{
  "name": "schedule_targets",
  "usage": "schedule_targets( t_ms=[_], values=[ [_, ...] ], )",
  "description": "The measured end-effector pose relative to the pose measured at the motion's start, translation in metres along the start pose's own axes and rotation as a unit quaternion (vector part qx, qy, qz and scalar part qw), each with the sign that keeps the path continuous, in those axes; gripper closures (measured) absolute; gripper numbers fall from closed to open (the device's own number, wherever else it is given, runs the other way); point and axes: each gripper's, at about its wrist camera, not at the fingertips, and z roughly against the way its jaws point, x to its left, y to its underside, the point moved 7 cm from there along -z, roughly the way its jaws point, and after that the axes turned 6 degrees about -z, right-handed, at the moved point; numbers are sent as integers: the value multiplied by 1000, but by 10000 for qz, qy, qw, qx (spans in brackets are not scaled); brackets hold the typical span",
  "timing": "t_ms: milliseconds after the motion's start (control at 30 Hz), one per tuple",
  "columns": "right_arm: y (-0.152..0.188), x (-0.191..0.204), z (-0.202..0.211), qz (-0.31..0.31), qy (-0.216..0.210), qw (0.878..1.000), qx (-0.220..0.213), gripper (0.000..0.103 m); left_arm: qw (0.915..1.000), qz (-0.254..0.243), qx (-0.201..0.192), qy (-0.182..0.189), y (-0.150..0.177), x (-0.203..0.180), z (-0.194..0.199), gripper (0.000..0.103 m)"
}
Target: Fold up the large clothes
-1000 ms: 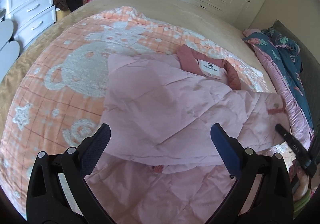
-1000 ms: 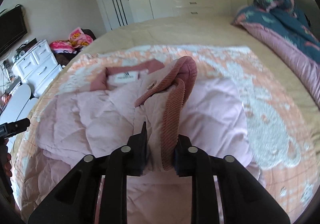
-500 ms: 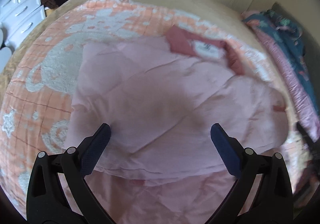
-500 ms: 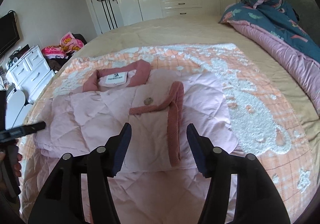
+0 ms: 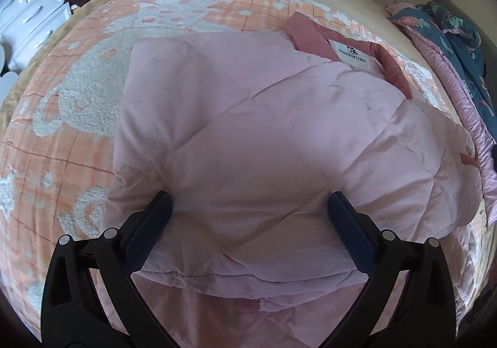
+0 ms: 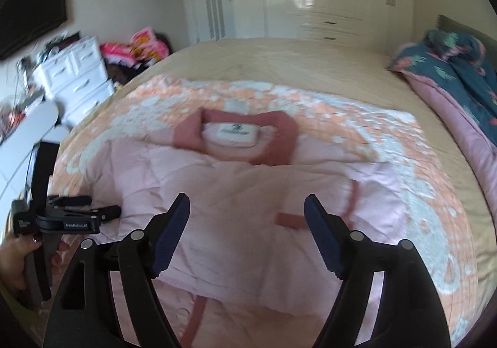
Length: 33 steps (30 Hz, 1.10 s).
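Note:
A pale pink quilted jacket with a dusty-rose collar and white label lies on the bed, both sleeves folded in across its body. It also shows in the right wrist view, with a rose cuff lying on top. My left gripper is open and empty, low over the folded left sleeve. My right gripper is open and empty above the jacket's middle. The left gripper also shows at the left of the right wrist view, held by a hand.
An orange and white bear-pattern blanket lies under the jacket on a tan bed. A blue floral and pink duvet is bunched at the right. White drawers and a clothes pile stand at the left; wardrobes behind.
My right gripper has let go of the rose cuff, laid the right sleeve across the jacket, opened and drawn back. My left gripper has moved closer over the left sleeve.

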Motion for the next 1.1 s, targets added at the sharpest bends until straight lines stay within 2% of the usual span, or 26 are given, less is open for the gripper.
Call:
schedule_targets(
  t_ms=[133, 233, 433, 633, 900, 1100],
  values=[
    [16, 4, -37, 42, 79, 9984, 555, 28, 10000, -13, -27, 24, 0, 0, 0, 8],
    [34, -3, -65, -230, 151, 9942, 1037, 25, 10000, -11, -35, 28, -1, 0, -1, 8],
    [47, -3, -85, -192, 349, 9933, 1083, 20, 9999, -128, -70, -77, 1, -3, 2, 8],
    [51, -9, -94, -501, 251, 9932, 1019, 17, 9998, -94, -116, -151, 3, -9, 16, 9],
    [50, -6, -79, -647, 287, 9920, 1047, 17, 9998, 5, -179, 15, 7, -17, 37, 9],
    [53, -2, -55, -831, 37, 9912, 1027, 12, 9996, 58, -249, 114, 9, -22, 50, 9]
  ],
)
